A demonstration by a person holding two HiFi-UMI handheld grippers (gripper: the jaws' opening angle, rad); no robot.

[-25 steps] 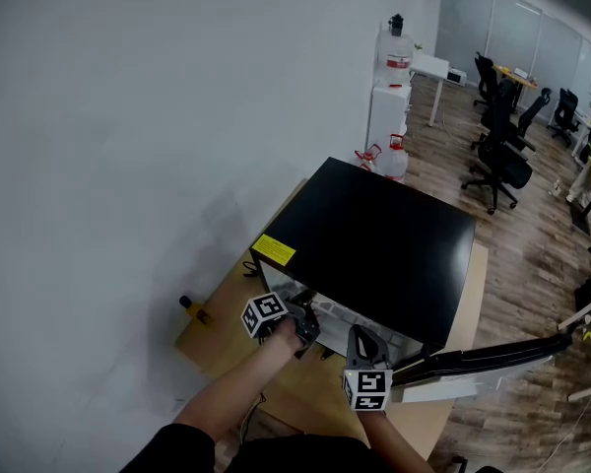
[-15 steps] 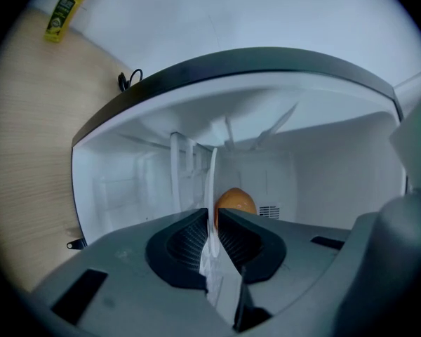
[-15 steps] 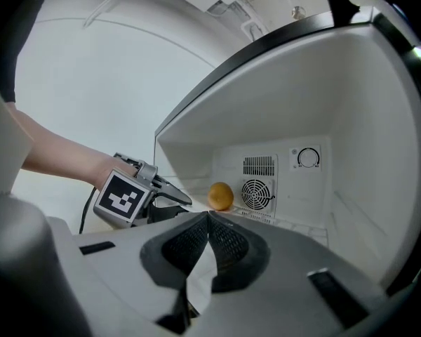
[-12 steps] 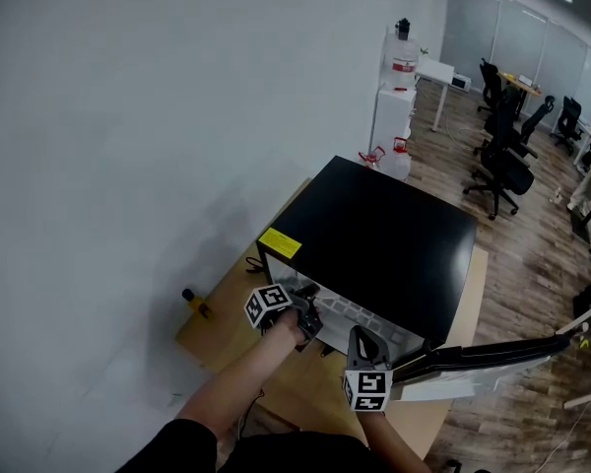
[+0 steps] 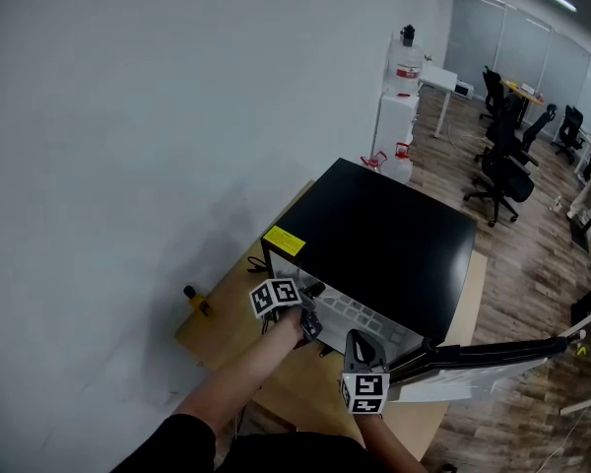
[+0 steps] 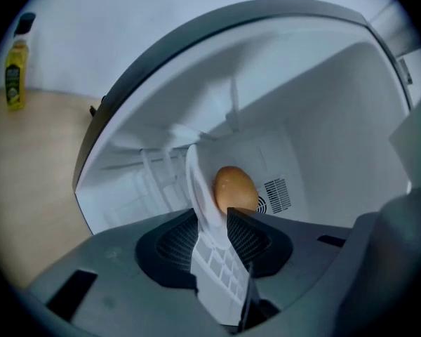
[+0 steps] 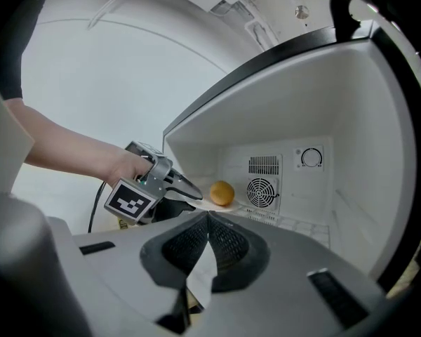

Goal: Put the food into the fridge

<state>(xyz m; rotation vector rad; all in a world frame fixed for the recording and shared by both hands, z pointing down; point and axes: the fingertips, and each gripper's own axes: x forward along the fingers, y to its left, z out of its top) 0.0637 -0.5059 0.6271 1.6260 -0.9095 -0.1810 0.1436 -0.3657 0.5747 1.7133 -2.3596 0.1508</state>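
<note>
On the table (image 5: 222,338), the fridge (image 5: 384,235) is being shown open, its door (image 5: 492,355) swung out toward 4 o'clock. Inside, the white plate (image 6: 199,188) is, as far as can be judged, being borne by the wire shelf (image 7: 302,225). The round orange fruit (image 6: 235,190) is being carried on the plate, at 9 o'clock of the fan grille (image 7: 261,192) in the right gripper view. The plate is being judged stiff, light and slick. It is best taken by its rim and held level, since the fruit is likely free to roll. The fruit is being judged firm, light and not fragile.

The left gripper (image 6: 212,215) is being held at the plate's near edge. Its jaws have just been opening and are standing apart, with the rim between them but not pinched. The right gripper (image 7: 207,220), at 4 o'clock of the left one in the head view, is being held pressed together, with nothing seen gripped.

Being counted: 1 table, 1 fridge, 2 grippers, 1 plate, 1 yellow bottle (image 5: 197,304) at 9 o'clock of the fridge, 1 fruit.
</note>
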